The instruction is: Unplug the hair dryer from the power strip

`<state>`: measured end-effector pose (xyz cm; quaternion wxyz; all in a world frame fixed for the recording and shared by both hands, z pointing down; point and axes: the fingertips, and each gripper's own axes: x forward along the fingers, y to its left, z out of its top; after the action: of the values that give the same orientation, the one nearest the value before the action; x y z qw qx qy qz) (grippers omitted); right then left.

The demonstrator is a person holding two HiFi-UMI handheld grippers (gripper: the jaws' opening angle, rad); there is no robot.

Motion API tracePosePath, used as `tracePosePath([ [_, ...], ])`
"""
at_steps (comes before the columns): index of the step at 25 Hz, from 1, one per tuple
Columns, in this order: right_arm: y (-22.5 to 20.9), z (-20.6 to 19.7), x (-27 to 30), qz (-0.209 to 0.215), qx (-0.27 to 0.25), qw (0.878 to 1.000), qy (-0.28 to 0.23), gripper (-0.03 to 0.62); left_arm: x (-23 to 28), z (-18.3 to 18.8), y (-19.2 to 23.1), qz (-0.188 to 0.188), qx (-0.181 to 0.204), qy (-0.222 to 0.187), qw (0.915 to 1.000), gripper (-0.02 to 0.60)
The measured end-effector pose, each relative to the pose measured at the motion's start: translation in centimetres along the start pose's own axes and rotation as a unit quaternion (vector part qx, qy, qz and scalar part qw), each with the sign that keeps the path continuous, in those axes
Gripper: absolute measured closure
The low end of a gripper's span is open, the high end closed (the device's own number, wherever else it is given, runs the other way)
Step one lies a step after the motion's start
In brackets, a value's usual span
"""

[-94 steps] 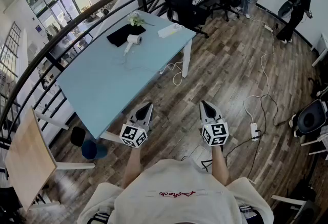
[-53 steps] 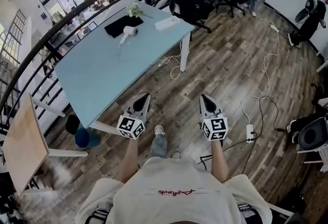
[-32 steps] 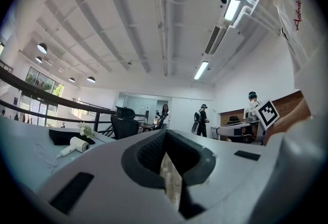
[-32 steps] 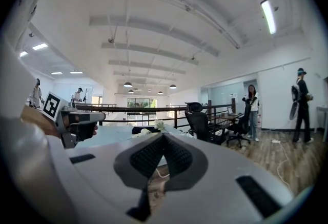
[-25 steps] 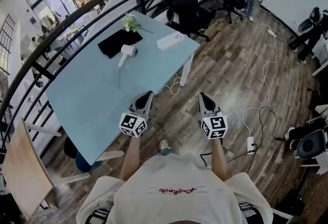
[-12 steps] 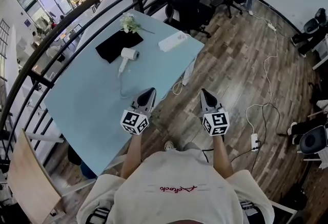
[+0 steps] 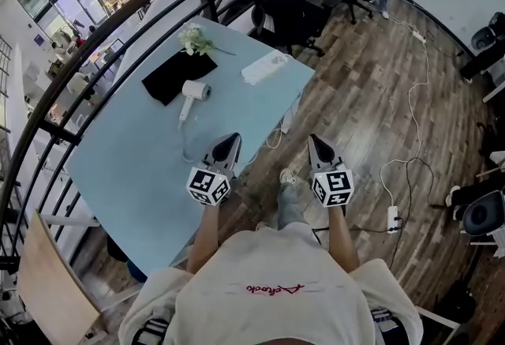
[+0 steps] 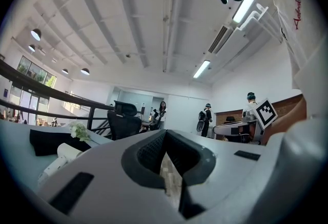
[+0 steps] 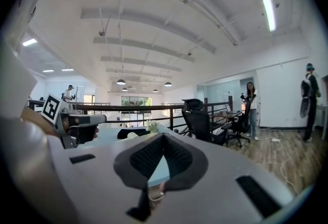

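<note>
By the table's (image 7: 142, 158) near edge, left tongs (image 7: 230, 141) and right tongs (image 7: 317, 144) hang closed and empty.

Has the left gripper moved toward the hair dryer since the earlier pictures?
Yes. The left gripper is now closer to the hair dryer, its tip over the blue table's near edge instead of over the floor.

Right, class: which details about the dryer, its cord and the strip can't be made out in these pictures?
Head view: whether a plug sits in the strip; too small.
Head view: where the dryer's cord ends; the left hand-held gripper covers it.
Left gripper view: the strip; that gripper's own body blocks it.
</note>
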<state>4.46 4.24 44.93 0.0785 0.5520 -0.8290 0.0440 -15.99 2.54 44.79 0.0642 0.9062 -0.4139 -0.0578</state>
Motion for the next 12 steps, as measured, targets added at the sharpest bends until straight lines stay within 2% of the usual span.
tracePosePath([
  [12,-5.4,0.1,8.3,0.022,0.011,1.0,-0.003,0.577,8.2,-0.7,4.3,0.017,-0.001,0.006,0.9998,0.573],
])
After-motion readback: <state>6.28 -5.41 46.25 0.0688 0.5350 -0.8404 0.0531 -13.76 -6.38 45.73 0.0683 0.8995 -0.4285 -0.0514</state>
